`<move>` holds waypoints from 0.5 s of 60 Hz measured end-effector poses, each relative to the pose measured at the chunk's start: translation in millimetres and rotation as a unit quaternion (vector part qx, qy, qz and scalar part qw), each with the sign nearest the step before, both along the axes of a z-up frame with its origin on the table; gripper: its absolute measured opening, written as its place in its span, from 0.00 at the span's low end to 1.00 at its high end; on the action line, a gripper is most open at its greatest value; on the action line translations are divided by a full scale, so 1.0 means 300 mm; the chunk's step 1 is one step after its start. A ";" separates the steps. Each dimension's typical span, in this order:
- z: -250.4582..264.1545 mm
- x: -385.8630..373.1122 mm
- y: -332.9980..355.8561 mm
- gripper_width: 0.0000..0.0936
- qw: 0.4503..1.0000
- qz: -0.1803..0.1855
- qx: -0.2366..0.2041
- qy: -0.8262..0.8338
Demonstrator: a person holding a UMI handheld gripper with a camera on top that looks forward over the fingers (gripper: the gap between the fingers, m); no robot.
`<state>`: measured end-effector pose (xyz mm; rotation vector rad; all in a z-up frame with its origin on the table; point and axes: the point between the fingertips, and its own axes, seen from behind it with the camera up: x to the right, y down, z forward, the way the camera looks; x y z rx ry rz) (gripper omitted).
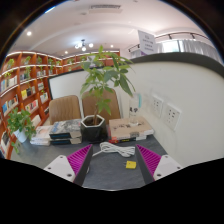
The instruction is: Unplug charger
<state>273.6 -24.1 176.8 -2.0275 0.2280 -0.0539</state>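
A coiled white cable (113,150) lies on the dark table (100,175) just ahead of my fingers. A small yellow piece (130,164) lies beside it, near the right finger. A white block with orange marks (130,127), possibly a power strip, sits beyond the cable by the white wall. Two white wall sockets (157,103) are on the wall to the right. I cannot make out a charger plug. My gripper (110,160) is open and empty, with its magenta pads (70,158) wide apart either side of the cable.
A potted plant (95,122) stands in the middle behind the cable. Another plant (20,125) and flat boxes (60,132) are on the left. Bookshelves (25,90) line the far left wall. A white partition (185,110) rises on the right.
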 end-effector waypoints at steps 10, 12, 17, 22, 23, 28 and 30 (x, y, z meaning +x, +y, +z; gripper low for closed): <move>0.261 -0.244 -0.174 0.91 0.999 0.030 0.045 -0.010; 0.284 -0.298 -0.210 0.91 0.998 0.035 0.044 -0.012; 0.310 -0.445 -0.298 0.91 0.997 0.054 0.045 -0.012; 0.297 -0.579 -0.351 0.91 0.996 0.078 0.037 -0.009; 0.290 -0.606 -0.363 0.91 0.996 0.083 0.034 -0.009; 0.243 -0.734 -0.423 0.92 0.994 0.108 0.018 -0.010; 0.228 -0.778 -0.443 0.92 0.993 0.118 0.012 -0.009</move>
